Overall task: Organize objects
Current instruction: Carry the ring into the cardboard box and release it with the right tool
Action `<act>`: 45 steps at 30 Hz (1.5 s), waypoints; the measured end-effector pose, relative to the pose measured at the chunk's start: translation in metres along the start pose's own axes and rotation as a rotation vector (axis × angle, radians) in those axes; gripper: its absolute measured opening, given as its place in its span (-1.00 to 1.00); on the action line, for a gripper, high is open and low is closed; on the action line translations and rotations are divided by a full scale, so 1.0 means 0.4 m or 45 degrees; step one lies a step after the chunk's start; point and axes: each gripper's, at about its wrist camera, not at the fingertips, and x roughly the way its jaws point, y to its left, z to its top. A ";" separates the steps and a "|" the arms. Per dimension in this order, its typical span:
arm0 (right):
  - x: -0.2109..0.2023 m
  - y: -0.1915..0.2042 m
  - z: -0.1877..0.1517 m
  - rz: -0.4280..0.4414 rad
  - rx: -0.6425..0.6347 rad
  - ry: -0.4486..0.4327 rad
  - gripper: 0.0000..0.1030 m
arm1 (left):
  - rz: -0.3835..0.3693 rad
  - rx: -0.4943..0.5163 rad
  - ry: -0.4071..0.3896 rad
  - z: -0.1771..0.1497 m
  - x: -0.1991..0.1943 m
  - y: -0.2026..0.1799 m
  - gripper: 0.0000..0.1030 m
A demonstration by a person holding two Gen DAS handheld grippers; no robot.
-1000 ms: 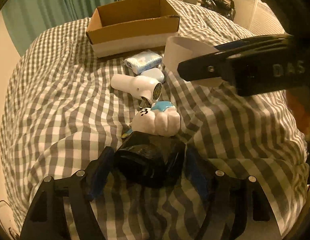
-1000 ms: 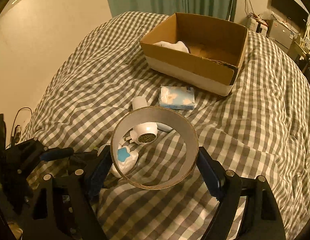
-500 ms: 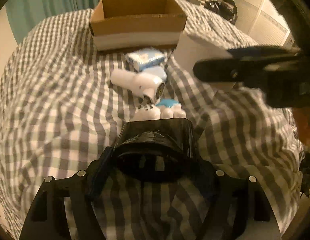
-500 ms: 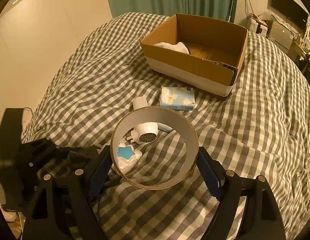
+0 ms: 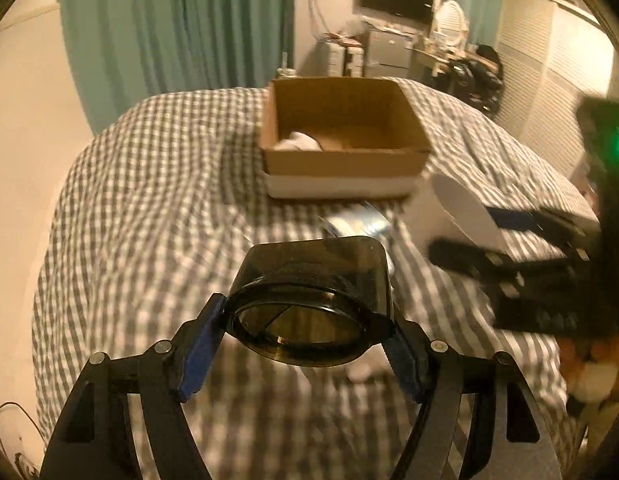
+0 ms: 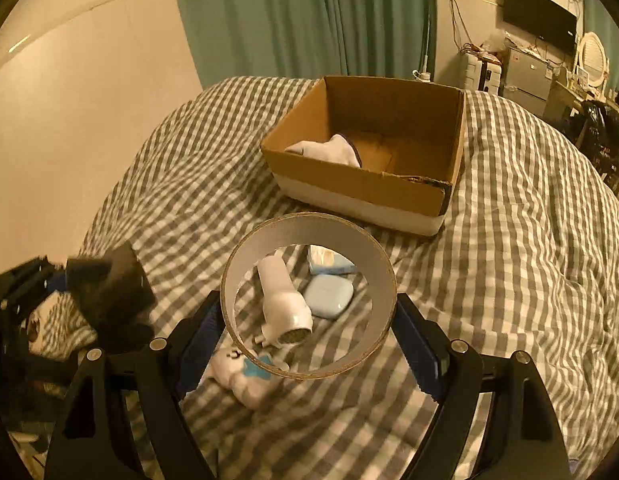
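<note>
My left gripper (image 5: 305, 344) is shut on a dark smoked-plastic container (image 5: 313, 280) and holds it above the checked bed. My right gripper (image 6: 309, 328) is shut on a white tape roll (image 6: 309, 300), also held in the air; it shows at the right of the left wrist view (image 5: 453, 212). An open cardboard box (image 6: 365, 188) (image 5: 341, 160) stands further back with a white sock (image 6: 329, 150) inside. On the bed lie a white hair dryer (image 6: 283, 304), a pale blue case (image 6: 329, 290), a tissue pack (image 6: 329, 260) and a white and blue plush toy (image 6: 249, 380).
The checked bedcover (image 6: 509, 260) is rumpled. Green curtains (image 5: 169, 40) hang behind the bed. A desk with a monitor (image 6: 537, 28) and clutter stands at the back right. A white wall (image 6: 69, 100) runs along the left.
My left gripper has lifted the dark container up off the bed and tilted toward the box. My right gripper has risen a little with the tape roll.
</note>
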 end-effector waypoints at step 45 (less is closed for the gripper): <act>0.232 -0.240 0.526 -0.173 0.016 -0.147 0.60 | 0.068 0.219 -0.194 0.524 0.429 -0.037 0.47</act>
